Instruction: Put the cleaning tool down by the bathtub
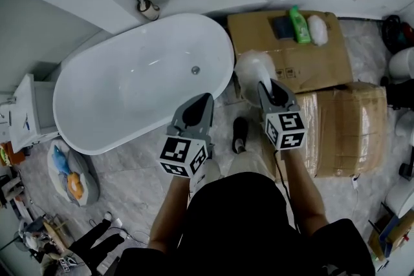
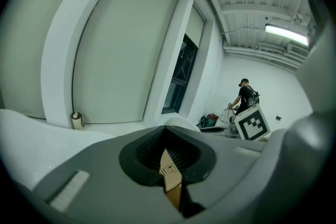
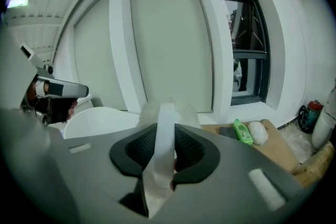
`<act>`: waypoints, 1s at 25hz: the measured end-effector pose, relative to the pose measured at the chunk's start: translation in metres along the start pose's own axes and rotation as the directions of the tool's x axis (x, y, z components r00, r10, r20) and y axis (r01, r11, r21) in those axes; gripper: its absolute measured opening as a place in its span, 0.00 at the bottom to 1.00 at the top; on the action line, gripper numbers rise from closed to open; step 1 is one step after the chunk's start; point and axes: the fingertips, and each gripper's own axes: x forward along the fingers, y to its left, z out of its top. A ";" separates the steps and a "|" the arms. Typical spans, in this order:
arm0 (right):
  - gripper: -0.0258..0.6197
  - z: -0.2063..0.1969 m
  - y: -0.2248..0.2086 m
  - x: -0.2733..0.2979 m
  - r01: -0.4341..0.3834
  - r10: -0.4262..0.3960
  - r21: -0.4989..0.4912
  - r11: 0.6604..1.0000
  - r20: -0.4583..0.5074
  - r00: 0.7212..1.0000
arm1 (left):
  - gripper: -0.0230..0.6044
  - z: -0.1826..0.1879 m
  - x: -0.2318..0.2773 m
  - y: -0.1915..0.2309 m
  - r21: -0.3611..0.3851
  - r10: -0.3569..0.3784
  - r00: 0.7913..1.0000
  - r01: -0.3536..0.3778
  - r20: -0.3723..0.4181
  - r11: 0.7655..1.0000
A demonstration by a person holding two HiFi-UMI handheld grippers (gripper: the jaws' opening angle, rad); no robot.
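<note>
the right gripper (image 1: 264, 84) sits just right of the head view's centre, its jaws clenched on the cleaning tool (image 1: 251, 68). in the right gripper view the jaws stand partly apart, and the tool's flat white handle (image 3: 160, 165) runs up the middle between the dark ribbed pads (image 3: 191, 149), which press on it from both sides. its pale, rounded head shows past the jaw tips. in the head view that white head lies above the gripper in the frame, between the right end of the bathtub (image 1: 84, 68) and the left edge of the flat cardboard box (image 1: 317, 68). whether the head touches anything cannot be told.

the left gripper (image 1: 206, 99) is at the frame's centre, just below the tub's near rim. in the left gripper view its jaws (image 2: 165, 131) are drawn together with the tips meeting and nothing grasped. only a thin wedge of brown cardboard shows through the slit behind them.

a green bottle (image 1: 299, 24) lies on the box at the upper right, well apart from both grippers.
</note>
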 end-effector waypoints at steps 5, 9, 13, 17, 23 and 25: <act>0.19 -0.020 -0.020 0.034 -0.014 0.013 -0.020 1.000 -0.054 0.998 | 0.03 -0.005 0.016 0.004 -0.020 0.043 0.999 -0.043 -0.020 0.999; 0.19 -0.043 -0.036 0.057 -0.023 0.021 -0.017 1.000 -0.107 0.994 | 0.03 -0.012 0.030 0.001 -0.032 0.064 0.997 -0.065 -0.038 0.997; 0.19 -0.065 -0.046 0.083 -0.028 0.024 -0.020 0.999 -0.151 0.988 | 0.03 -0.019 0.040 0.003 -0.039 0.078 0.995 -0.080 -0.055 0.996; 0.19 -0.083 -0.052 0.104 -0.029 0.027 -0.009 1.000 -0.193 0.981 | 0.03 -0.024 0.049 0.007 -0.056 0.091 0.993 -0.095 -0.071 0.994; 0.19 -0.107 -0.066 0.140 -0.024 0.024 0.003 1.000 -0.218 0.976 | 0.03 -0.033 0.064 0.007 -0.066 0.097 0.991 -0.103 -0.090 0.992; 0.19 -0.115 -0.072 0.152 -0.015 0.015 0.001 1.000 -0.231 0.973 | 0.03 -0.037 0.067 0.007 -0.070 0.097 0.990 -0.104 -0.097 0.992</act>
